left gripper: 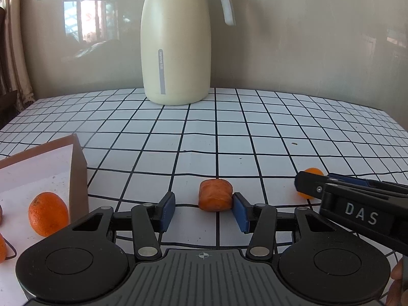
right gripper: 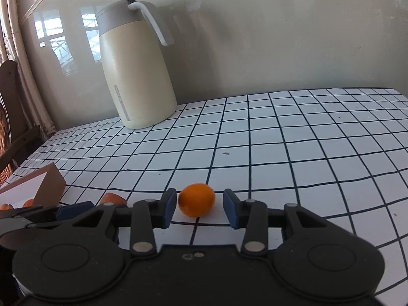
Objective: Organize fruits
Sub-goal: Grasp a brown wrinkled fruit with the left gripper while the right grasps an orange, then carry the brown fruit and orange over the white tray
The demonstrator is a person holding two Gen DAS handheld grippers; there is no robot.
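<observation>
Two claws are working low over the checked counter [left gripper: 255,132], side by side. In the left wrist view, the left claw [left gripper: 204,211] is standing partly open around a squarish orange fruit piece [left gripper: 215,197] lying on the counter between its blue pads. The right-hand pad [left gripper: 241,213] is sitting just against the piece's side, while the left-hand pad [left gripper: 167,211] is standing apart from it with bare counter showing in the gap, so nothing is being gripped.

Left of this claw, a brown cardboard box [left gripper: 77,176] with a white floor is holding a whole orange [left gripper: 47,214], and slivers of other orange fruit are peeking in at the picture's left edge. Far ahead of the claw, a cream jug [left gripper: 176,51] with a grey lid and white handle is standing against the wall.

In the right wrist view, the right claw [right gripper: 200,210] is sitting partly open around a small round orange [right gripper: 196,200] resting on the counter. The left-hand pad [right gripper: 169,210] is lying just beside or touching the fruit; I cannot tell which. The right-hand pad [right gripper: 230,210] is standing clear of it. No grip is showing here either. From the left wrist view, this claw is reaching in from the right, hiding most of that small orange.
</observation>
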